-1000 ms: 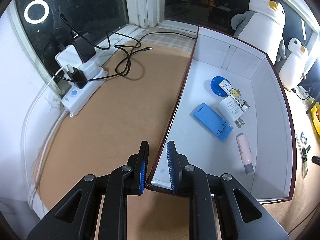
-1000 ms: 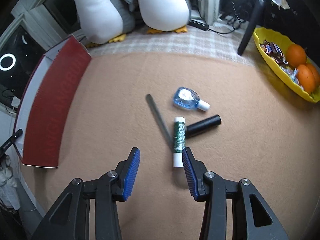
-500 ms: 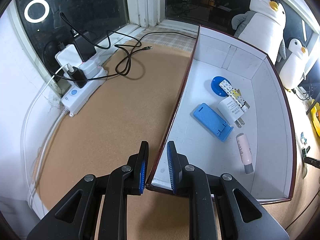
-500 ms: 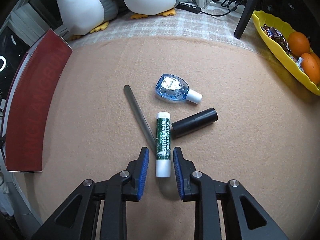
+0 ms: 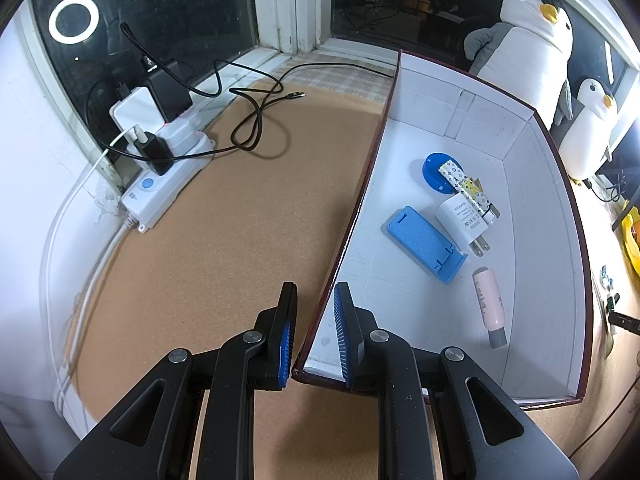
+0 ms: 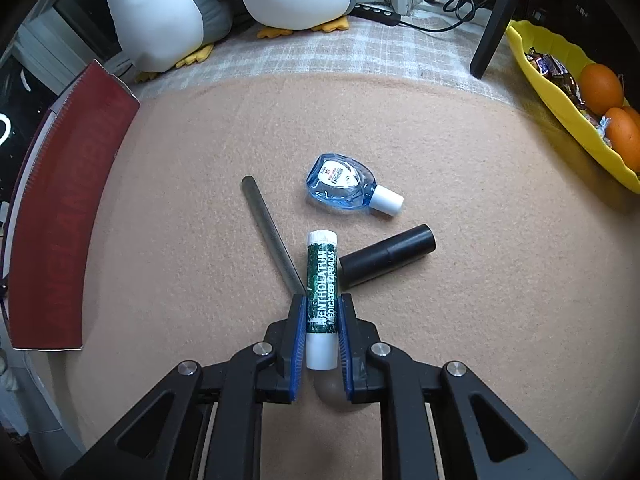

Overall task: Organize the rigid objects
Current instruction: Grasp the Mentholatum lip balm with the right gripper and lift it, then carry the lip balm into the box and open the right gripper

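My right gripper points down at the tan mat; its jaws are closing, and the blue pads press both sides of a green-and-white lip balm stick. Beside the stick lie a grey nail file, a black cylinder and a blue eye-drop bottle. My left gripper is shut on the near left wall of the white-lined box. Inside lie a blue phone stand, a white charger, a pink tube, a blue disc and a patterned stick.
The box's dark red outer wall stands left of the loose items. A power strip and a black cable lie by the window. Plush penguins sit behind the box. A yellow bowl with oranges and a black stand leg are at the right.
My right gripper came down over the lip balm stick and its jaws narrowed from wide apart until they met the stick. The left gripper and the box stayed as they were.
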`<state>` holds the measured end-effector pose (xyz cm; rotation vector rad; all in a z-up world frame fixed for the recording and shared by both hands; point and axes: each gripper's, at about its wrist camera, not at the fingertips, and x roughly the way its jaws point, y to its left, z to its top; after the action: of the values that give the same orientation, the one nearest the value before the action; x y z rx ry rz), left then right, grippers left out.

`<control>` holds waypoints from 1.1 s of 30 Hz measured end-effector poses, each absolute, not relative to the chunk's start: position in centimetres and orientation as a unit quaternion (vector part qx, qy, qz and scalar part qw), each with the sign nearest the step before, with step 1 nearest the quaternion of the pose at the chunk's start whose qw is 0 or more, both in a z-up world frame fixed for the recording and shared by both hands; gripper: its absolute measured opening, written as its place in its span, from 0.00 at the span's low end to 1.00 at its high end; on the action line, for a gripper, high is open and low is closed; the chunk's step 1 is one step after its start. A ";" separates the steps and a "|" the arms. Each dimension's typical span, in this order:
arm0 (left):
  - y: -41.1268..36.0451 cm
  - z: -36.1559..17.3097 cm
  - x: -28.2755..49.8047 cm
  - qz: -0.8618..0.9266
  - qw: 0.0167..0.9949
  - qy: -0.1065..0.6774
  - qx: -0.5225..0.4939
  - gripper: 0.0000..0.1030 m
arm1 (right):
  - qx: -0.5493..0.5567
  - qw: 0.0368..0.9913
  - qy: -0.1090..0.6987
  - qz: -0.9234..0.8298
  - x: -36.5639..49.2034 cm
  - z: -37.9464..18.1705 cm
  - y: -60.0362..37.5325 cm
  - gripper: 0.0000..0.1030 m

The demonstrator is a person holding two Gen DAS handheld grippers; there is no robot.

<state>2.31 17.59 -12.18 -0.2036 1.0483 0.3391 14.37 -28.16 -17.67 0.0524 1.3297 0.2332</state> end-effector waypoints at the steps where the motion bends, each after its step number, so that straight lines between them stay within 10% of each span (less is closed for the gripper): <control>1: 17.6 -12.2 2.2 0.161 0.847 0.497 -0.097 0.17 | 0.027 0.783 0.612 0.109 14.1 -17.3 -28.2 0.13; 19: 18.5 -13.0 3.3 0.151 0.846 0.500 -0.109 0.17 | -0.059 0.801 0.526 0.279 12.4 -5.6 -11.7 0.13; 33: 18.9 -13.6 4.0 0.137 0.851 0.493 -0.118 0.11 | -0.162 0.744 0.536 0.365 11.3 -8.1 4.2 0.13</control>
<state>4.02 18.90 -13.60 -0.2481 1.0383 0.2892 11.26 4.17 -8.15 -0.3541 1.1743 0.7984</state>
